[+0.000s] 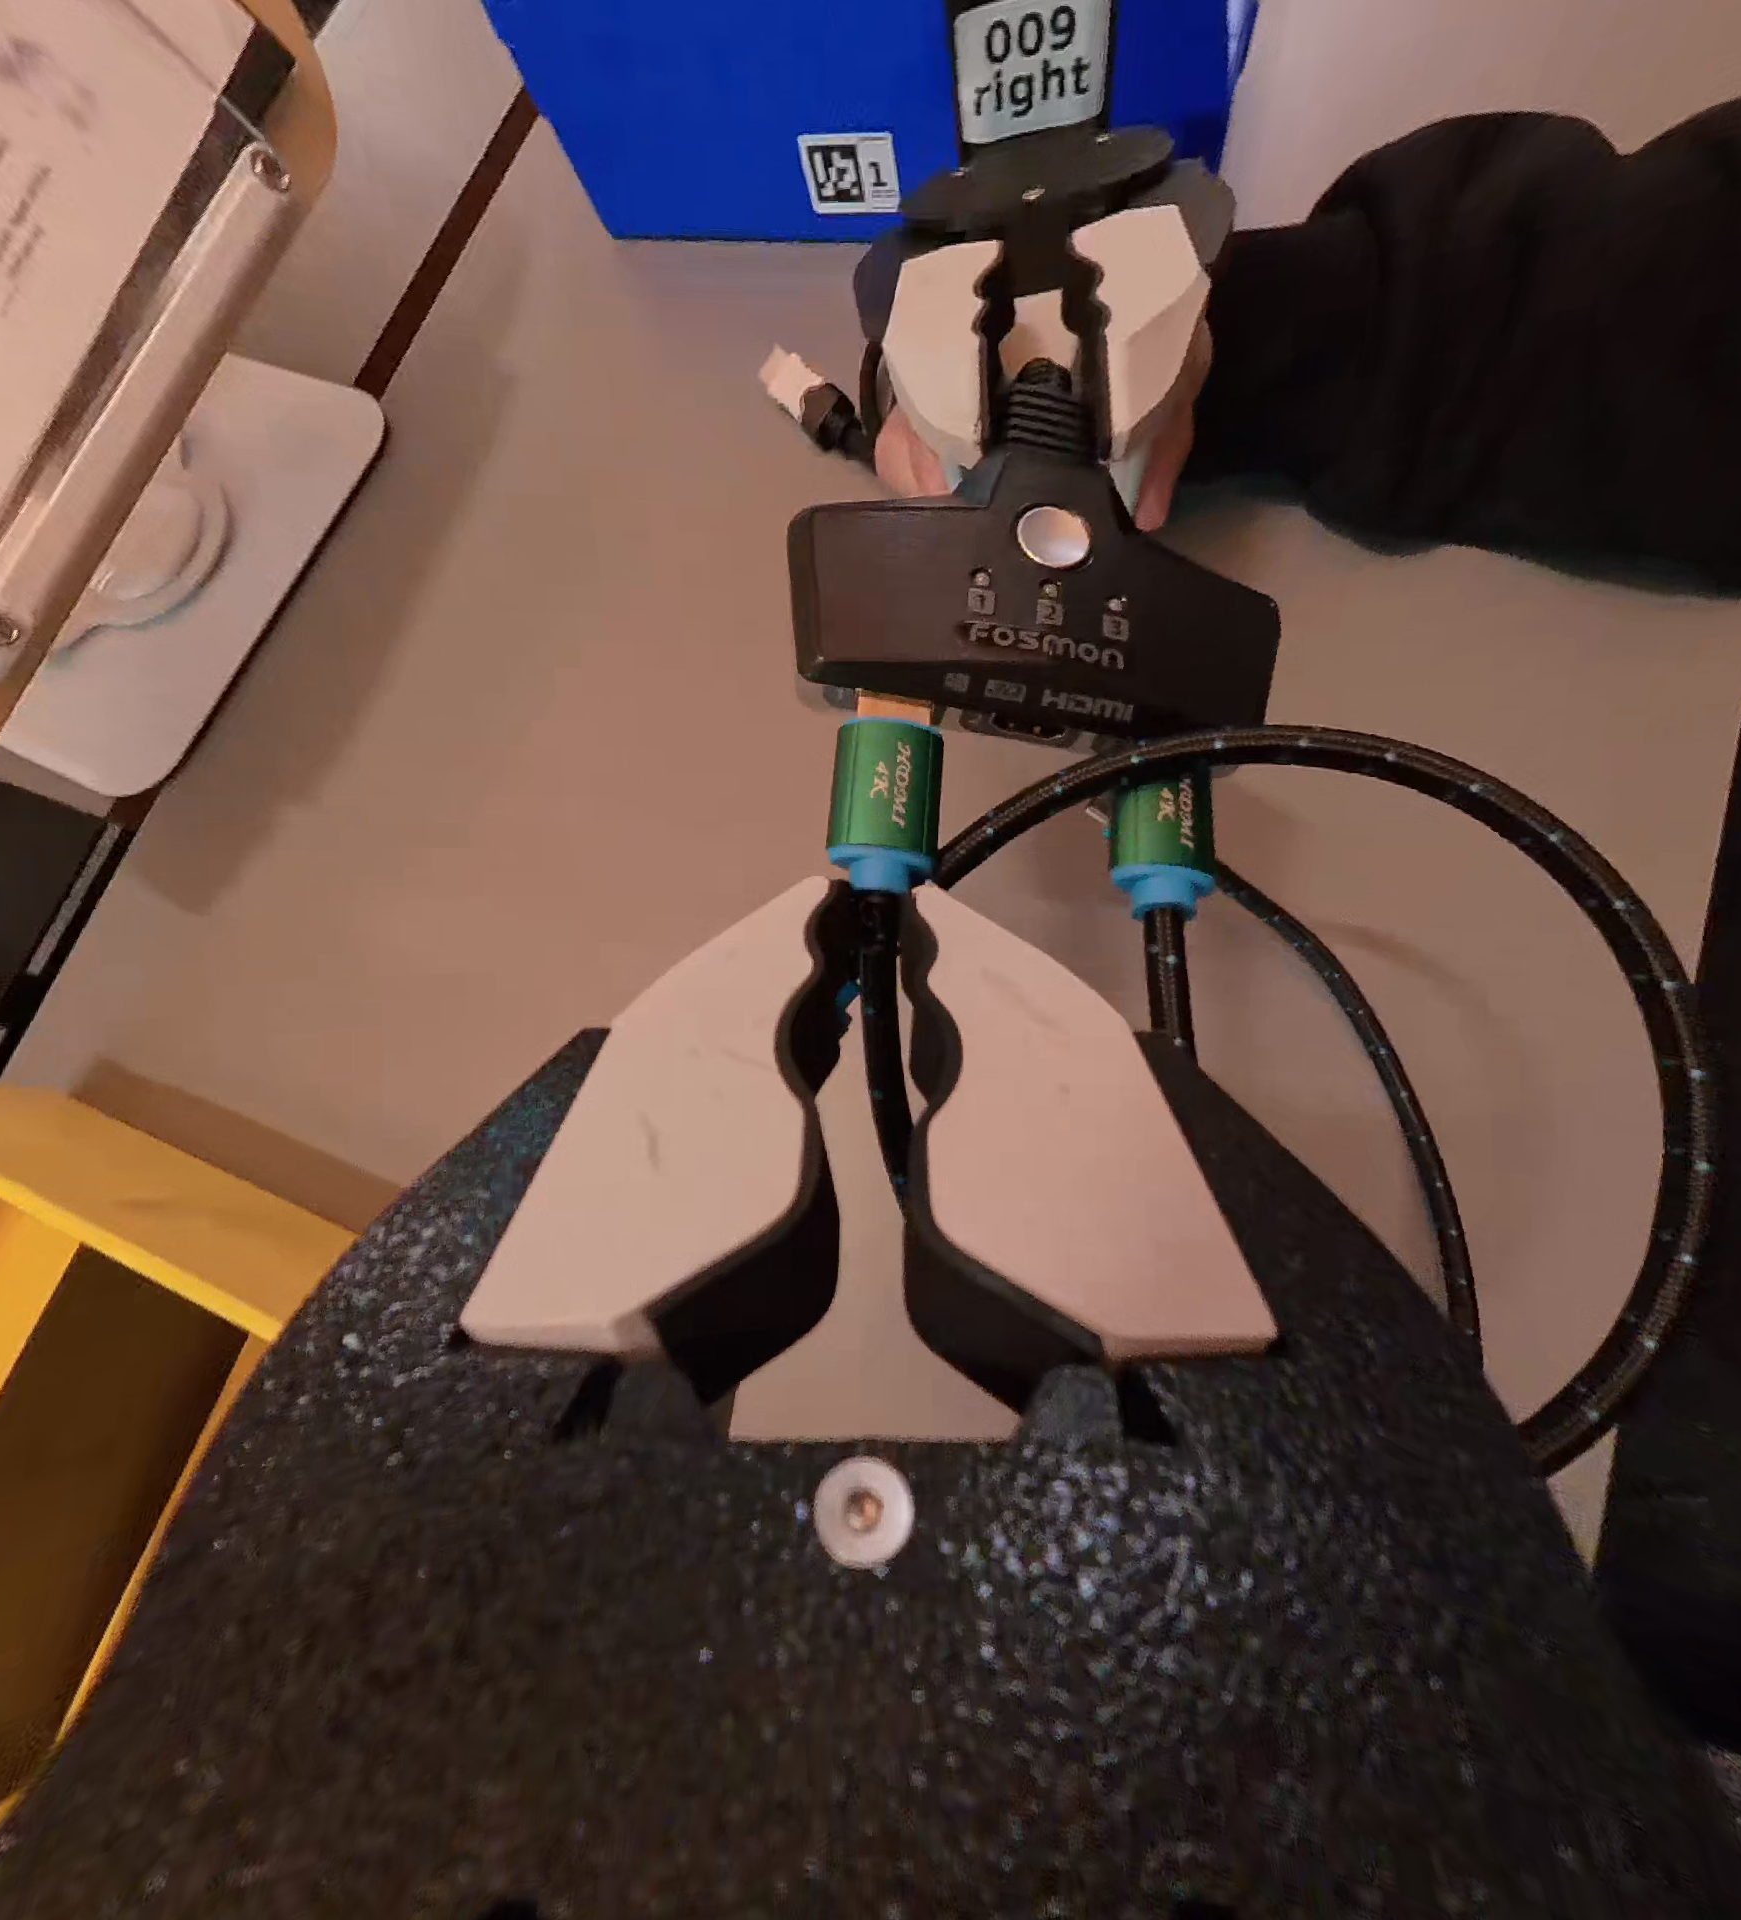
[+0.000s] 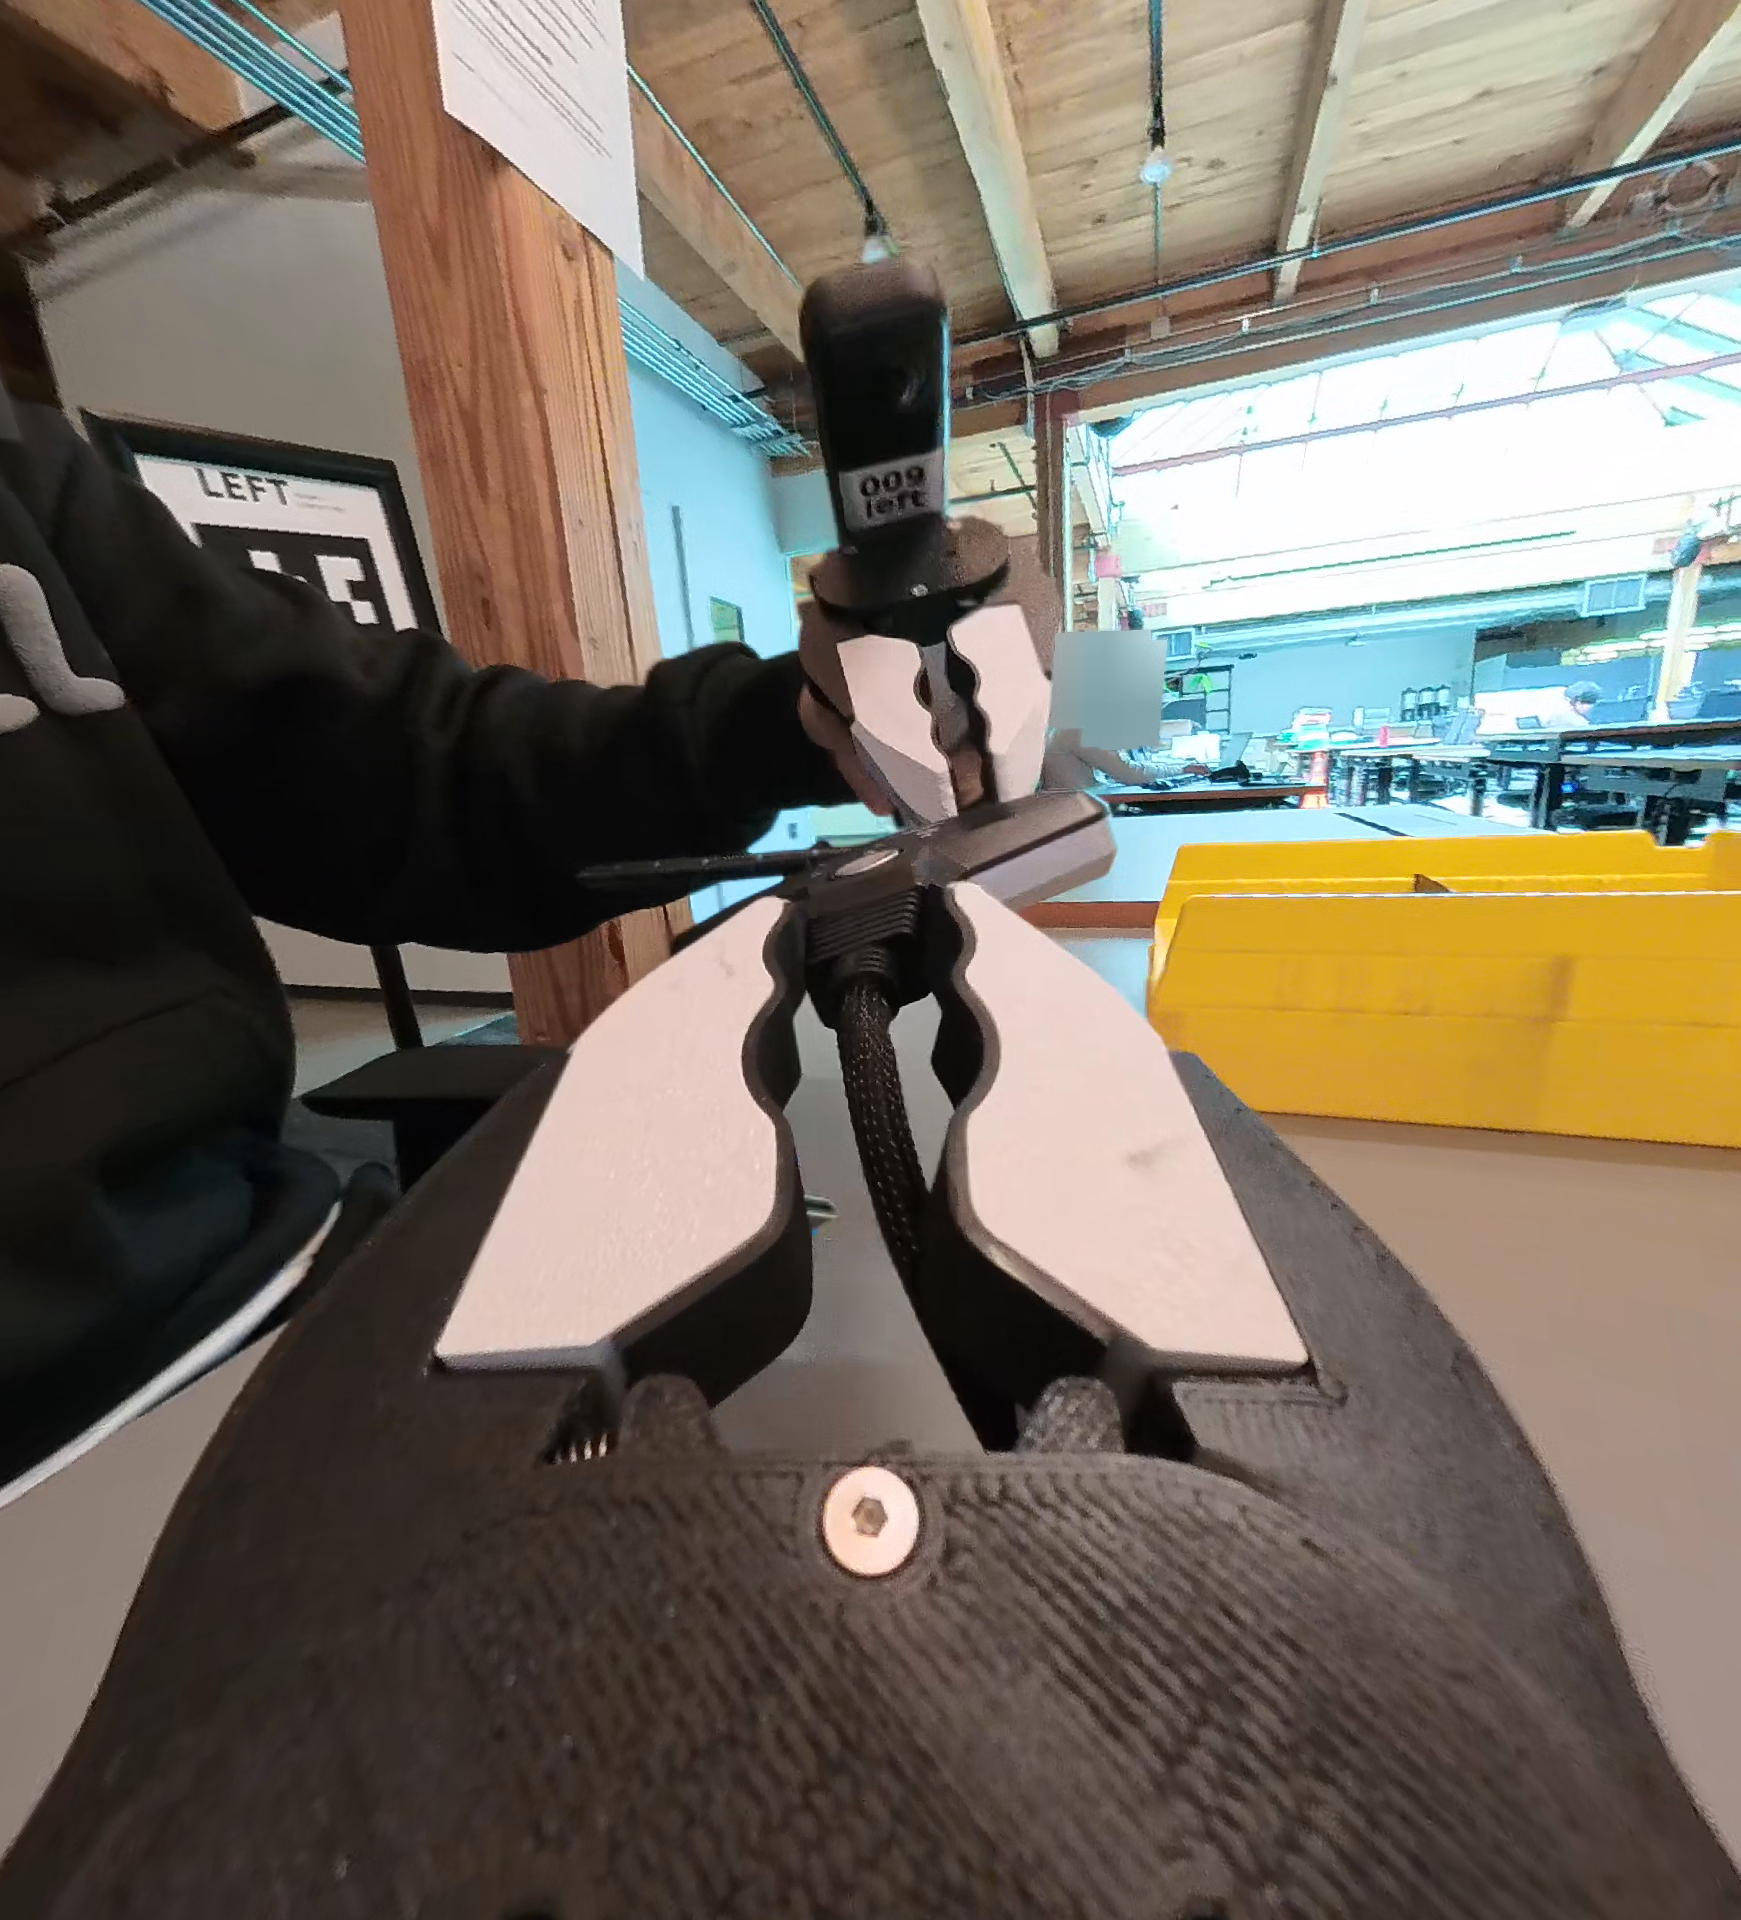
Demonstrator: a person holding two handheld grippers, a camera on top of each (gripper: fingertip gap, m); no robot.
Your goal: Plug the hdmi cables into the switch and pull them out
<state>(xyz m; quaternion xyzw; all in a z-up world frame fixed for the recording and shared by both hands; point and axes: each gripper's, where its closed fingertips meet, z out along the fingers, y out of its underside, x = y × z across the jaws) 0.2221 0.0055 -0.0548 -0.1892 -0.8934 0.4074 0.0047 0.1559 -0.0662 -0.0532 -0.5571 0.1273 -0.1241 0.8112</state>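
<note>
Left wrist view, left to right: we see a yellow bin (image 1: 66, 1247) at the near left edge and a white stand (image 1: 201, 582) with a clear panel farther off on the grey table (image 1: 554, 831). At centre, our left gripper (image 1: 871, 904) has its fingers (image 1: 700, 1122) pinched on the braided cable right behind the first green plug (image 1: 881, 800). That plug's gold tip sits in the left port of the black switch (image 1: 1032, 613), though some gold shows outside the port. The switch is held up off the table, roughly mid-frame. Just to the right, a second green plug (image 1: 1162, 831) sits under the switch's right side; we can't tell whether it's seated. Its black braided cable (image 1: 1624, 997) loops wide to the right. On the far side, the right gripper (image 1: 1042, 405) clamps the ribbed strain relief at the back of the switch, with a black sleeve (image 1: 1531, 343) coming in from the right. A blue box (image 1: 720, 114) stands behind it.

Right wrist view, left to right: a person's black sleeve (image 2: 378, 790) reaches in from the left, past a wooden post (image 2: 513, 520). At centre, the right gripper (image 2: 871, 914) pinches the switch's (image 2: 959, 842) ribbed collar, pigtail cable (image 2: 887, 1122) running back between the fingers (image 2: 658, 1132). The left gripper (image 2: 933, 727) is on the far side of the switch. A yellow bin (image 2: 1489, 977) sits on the table at right.
</note>
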